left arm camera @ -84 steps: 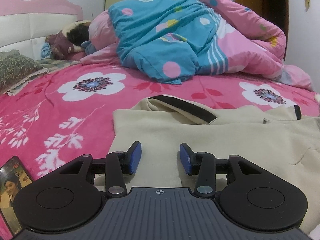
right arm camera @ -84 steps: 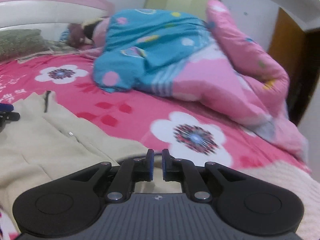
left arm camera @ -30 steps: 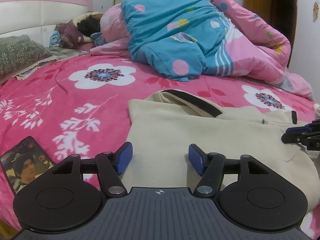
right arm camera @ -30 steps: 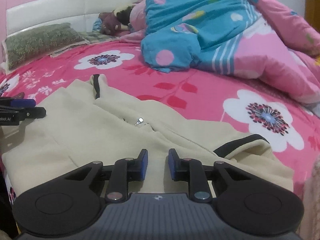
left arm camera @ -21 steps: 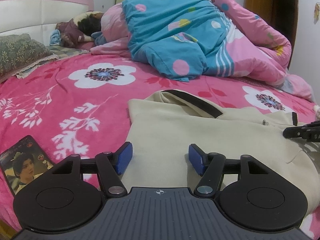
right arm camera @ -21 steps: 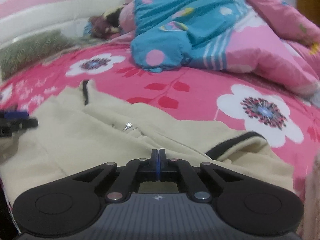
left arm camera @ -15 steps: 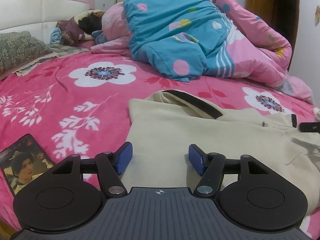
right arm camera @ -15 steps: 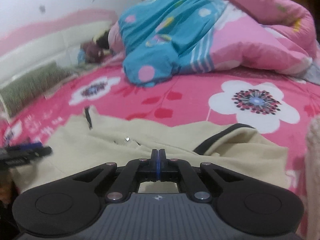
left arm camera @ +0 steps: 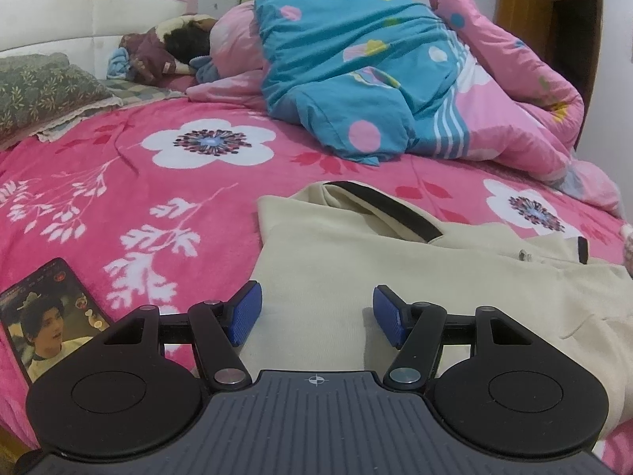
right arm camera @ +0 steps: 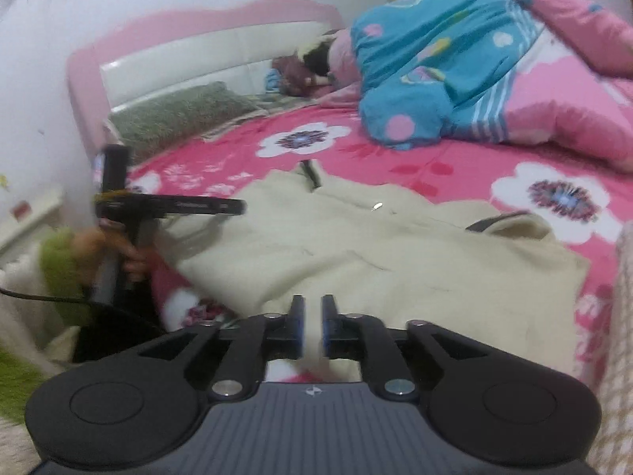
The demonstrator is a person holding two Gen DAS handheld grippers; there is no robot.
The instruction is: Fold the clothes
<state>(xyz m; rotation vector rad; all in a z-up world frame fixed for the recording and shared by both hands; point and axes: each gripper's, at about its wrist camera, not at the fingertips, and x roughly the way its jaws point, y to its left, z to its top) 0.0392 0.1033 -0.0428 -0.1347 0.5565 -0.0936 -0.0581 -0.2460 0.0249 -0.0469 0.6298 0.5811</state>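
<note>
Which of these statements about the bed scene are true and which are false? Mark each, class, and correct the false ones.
1. The cream garment lies on the pink floral bedspread. True.
2. The left hand-held gripper is clamped shut on the garment. False: its blue pads stand wide apart over the fabric.
3. A phone with a lit screen lies on the bedspread left of the garment. True.
4. The blue and pink quilt covers the garment. False: it is heaped farther back on the bed, apart from it.
5. The right hand-held gripper shows a narrow gap between its pads. True.
</note>
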